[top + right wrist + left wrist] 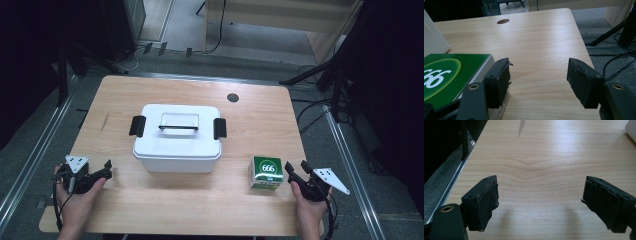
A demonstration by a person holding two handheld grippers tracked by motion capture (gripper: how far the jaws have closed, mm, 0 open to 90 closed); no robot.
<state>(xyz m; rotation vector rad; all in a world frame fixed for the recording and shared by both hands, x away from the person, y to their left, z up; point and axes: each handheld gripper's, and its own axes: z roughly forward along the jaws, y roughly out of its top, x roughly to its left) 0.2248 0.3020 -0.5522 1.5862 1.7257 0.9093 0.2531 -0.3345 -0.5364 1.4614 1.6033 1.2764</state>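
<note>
A white lidded container (177,137) with black side latches and a top handle stands in the middle of the wooden table (250,125). A green carton (266,172) marked 666 sits near the front right. My right gripper (296,166) is just right of the carton, open. In the right gripper view the carton (446,75) lies outside the left jaw, and the right gripper (539,80) has only bare wood between its jaws. My left gripper (102,171) rests at the front left, open; in the left gripper view the left gripper (540,202) has nothing between its jaws.
A round cable hole (232,97) sits in the table's far right part. The table's left edge (461,170) runs close beside my left gripper, with dark floor beyond. Black stand legs and cables (325,75) lie on the floor to the right.
</note>
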